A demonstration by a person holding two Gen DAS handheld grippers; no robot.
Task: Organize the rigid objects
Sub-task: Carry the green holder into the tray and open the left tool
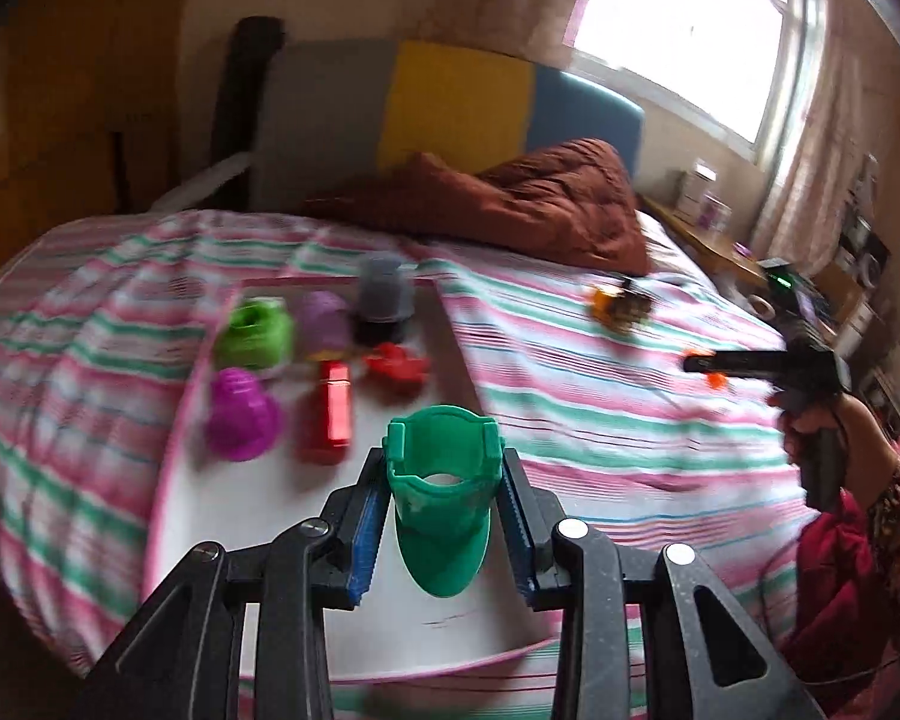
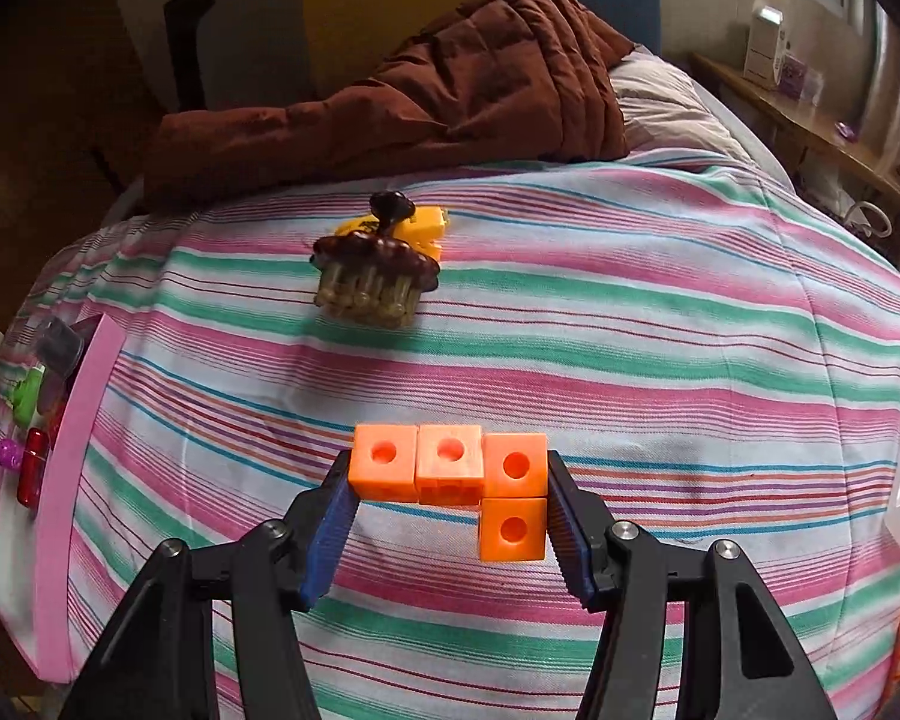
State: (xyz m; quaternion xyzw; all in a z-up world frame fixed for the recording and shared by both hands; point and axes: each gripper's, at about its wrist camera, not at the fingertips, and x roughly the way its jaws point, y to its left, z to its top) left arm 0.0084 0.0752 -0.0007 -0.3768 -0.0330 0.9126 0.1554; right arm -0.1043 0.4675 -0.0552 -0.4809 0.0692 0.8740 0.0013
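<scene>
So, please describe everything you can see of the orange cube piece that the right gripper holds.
The orange cube piece looks like glossy hard plastic: four joined cubes, three in a row and a fourth hanging under the right one, forming an L. Each facing side has a round hole. The right hand-held gripper is closed on its two ends, its blue-padded fingers pressing both sides. It appears lifted above the striped bedsheet, nothing else touching it.

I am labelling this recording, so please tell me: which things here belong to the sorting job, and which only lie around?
Job:
green piece in left tool
orange cube block in right tool
white board with small toys
brown brush

Lying about:
brown quilt
striped sheet
window
</scene>
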